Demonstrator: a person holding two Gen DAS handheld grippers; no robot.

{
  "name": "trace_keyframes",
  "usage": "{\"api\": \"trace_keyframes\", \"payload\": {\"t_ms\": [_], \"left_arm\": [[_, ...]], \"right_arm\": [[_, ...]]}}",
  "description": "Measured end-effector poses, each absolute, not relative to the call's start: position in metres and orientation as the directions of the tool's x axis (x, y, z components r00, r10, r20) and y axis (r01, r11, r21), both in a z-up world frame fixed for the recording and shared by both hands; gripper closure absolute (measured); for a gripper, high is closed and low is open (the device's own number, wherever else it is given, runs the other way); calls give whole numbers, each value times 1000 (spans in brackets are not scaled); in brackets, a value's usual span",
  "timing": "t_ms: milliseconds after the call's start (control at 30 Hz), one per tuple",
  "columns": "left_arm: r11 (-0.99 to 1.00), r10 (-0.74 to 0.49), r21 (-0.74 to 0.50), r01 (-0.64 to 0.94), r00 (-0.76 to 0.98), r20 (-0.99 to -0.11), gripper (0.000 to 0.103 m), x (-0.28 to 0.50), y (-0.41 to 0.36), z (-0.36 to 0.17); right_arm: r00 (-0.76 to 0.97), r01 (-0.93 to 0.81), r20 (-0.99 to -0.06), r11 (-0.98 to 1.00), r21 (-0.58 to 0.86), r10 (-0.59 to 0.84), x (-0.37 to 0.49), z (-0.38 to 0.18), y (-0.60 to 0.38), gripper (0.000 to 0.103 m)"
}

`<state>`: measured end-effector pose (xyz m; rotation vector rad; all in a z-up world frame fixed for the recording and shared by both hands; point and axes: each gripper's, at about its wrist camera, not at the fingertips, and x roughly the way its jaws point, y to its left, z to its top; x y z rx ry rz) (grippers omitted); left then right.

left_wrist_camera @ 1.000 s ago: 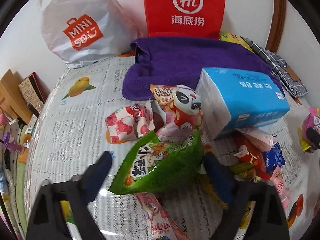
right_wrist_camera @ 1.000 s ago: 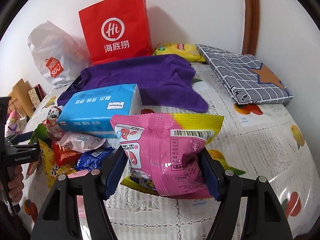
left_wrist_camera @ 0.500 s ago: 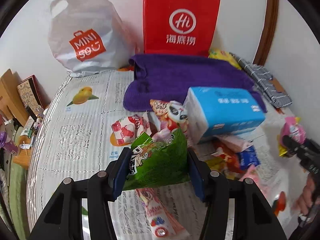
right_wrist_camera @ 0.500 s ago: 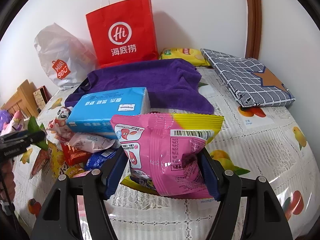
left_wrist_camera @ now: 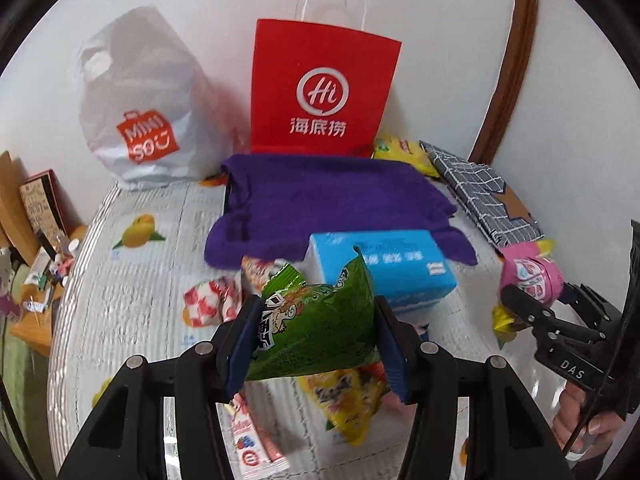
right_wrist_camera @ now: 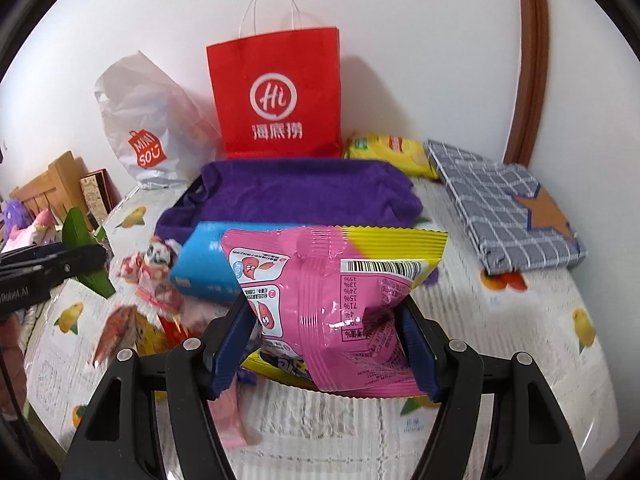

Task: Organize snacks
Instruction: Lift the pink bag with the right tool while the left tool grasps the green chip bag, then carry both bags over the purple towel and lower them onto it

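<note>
Both hands are in the carrying step of sorting the snacks: each has a packet lifted clear of the pile. The left gripper (left_wrist_camera: 314,336) is pinching a green snack bag (left_wrist_camera: 320,332) between its blue pads, the bag crumpled and standing up above the loose packets on the tabletop (left_wrist_camera: 132,280). The right gripper (right_wrist_camera: 326,344) is pinching a pink and yellow snack bag (right_wrist_camera: 336,300) by its sides, printed back facing the camera, held above the patterned tablecloth. Under and between the two lie the rest of the snacks: a red and white packet (left_wrist_camera: 210,304), a yellow packet (left_wrist_camera: 348,400), a long pink stick packet (left_wrist_camera: 252,436), all just in front of a blue tissue pack (left_wrist_camera: 384,268). Behind that sits a purple towel (left_wrist_camera: 332,204), then a red paper bag (left_wrist_camera: 322,92) upright against the wall with a white plastic bag (left_wrist_camera: 140,120) beside it, and a yellow chip bag (right_wrist_camera: 388,152) near a grey checked pouch (right_wrist_camera: 504,208). Where the snacks are meant to go is not shown outright; the red paper bag looks the likely place. The next move probably calls for carrying each packet over the tissue pack and towel without dragging anything, then bringing it above the bag's mouth before letting go, one hand at a time so the grippers do not crowd each other.
</note>
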<state>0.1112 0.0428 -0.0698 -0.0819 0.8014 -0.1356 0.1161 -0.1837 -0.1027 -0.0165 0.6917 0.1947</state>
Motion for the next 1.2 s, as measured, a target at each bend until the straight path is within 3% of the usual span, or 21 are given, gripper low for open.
{"api": "trace_keyframes", "payload": {"t_ms": [667,1200], "left_arm": [[996,-90,-84,43,704,-704,50,217,31,-17],[995,-78,-96,5,633,-770,50,324,53,-52]], "right_arm": [[796,-266,-554,963,42,244,229,-24,-154,33],[758,-208,-620,976,60,200,340,-66,-152,34]]}}
